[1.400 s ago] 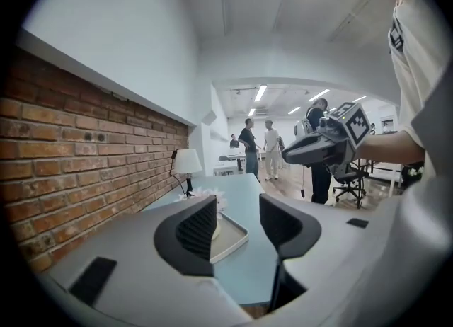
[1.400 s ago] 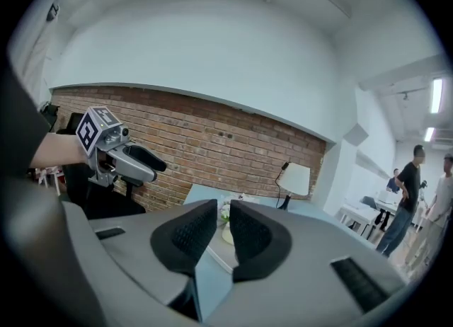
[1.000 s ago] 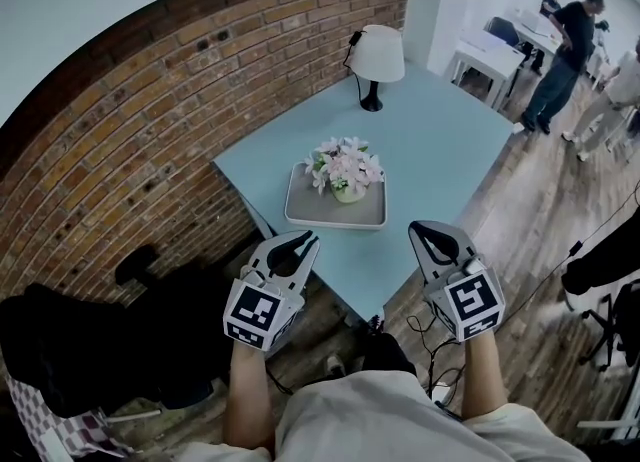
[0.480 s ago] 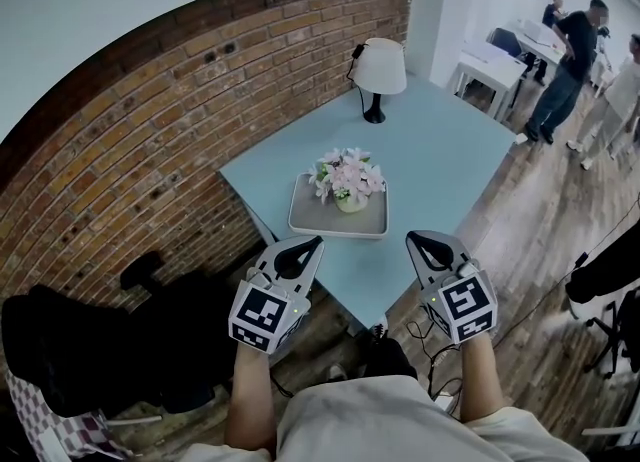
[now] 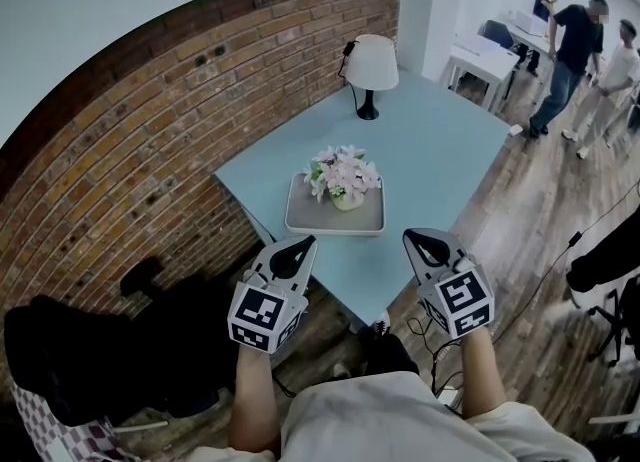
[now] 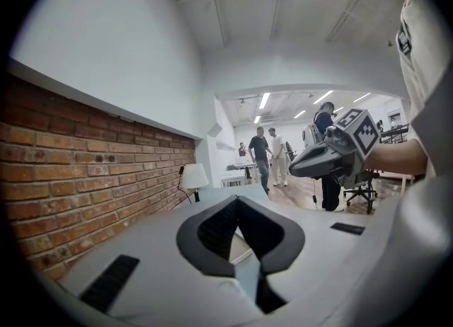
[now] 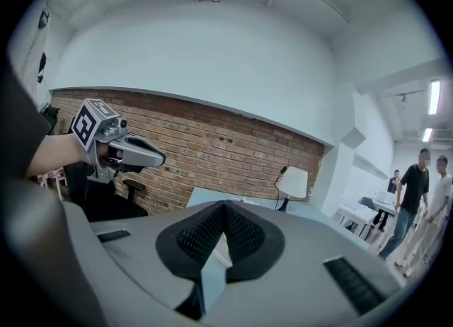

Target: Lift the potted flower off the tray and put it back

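The potted flower (image 5: 343, 178) stands upright in the grey tray (image 5: 310, 218) at the centre of the frame, on the near part of the pale blue table (image 5: 430, 140), which is where the task wants it at its close. The left tongs (image 5: 296, 247) and right tongs (image 5: 418, 241) hang at lower centre, short of the table's near corner and well apart from the tray, each clenched on nothing. This fits either an approach ahead of the lift or a pot already set back. A lift, if one is to come, would need the tongs parted and carried up to the pot beneath the blooms.
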`<state>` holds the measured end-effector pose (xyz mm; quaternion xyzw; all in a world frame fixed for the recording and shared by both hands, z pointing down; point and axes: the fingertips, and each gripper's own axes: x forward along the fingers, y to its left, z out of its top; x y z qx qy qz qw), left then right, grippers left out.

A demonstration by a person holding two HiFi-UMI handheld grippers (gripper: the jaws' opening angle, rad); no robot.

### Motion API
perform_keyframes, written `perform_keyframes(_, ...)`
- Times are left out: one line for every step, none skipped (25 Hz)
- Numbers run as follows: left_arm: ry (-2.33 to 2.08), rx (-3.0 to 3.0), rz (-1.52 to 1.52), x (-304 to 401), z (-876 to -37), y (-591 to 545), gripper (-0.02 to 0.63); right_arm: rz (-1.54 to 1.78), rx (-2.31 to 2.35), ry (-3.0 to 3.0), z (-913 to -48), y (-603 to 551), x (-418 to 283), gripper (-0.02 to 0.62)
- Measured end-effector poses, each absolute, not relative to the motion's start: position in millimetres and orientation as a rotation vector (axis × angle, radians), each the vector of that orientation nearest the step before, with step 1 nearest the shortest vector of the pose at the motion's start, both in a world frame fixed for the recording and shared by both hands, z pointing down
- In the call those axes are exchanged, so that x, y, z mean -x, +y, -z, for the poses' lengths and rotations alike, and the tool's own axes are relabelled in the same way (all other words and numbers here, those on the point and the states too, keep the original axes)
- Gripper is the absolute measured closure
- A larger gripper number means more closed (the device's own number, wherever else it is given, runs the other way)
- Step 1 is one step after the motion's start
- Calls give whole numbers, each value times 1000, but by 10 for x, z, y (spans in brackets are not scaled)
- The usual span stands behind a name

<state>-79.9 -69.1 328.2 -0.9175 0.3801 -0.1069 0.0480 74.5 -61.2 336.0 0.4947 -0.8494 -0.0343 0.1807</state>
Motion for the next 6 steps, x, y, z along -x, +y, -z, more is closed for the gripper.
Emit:
perform_keyframes(1158, 2801, 329, 801, -3294, -690, 589, 91, -1399, -2397, -3374, -613, -747, 580)
perform_keyframes(1156, 2804, 332, 804, -3306, -687, 589, 88, -1399, -2395, -3387, -612, -746, 580)
perform_keyframes(1154, 2806, 335, 808, -3317, -684, 589, 85, -1397, -2394, -3400, -610, -741, 580)
perform_keyframes(1153, 2807, 338, 811, -3328, -681, 589, 82, -1396, -2393, -3414, -606, -735, 580)
perform_keyframes(1151, 2809, 340, 814, -3338, -677, 589, 79, -1394, -2393, -3429, -602, -729, 580)
perform_keyframes(1149, 2811, 342, 816, -3347, -673, 589, 75, -1392, -2392, -3443, -597, -723, 580)
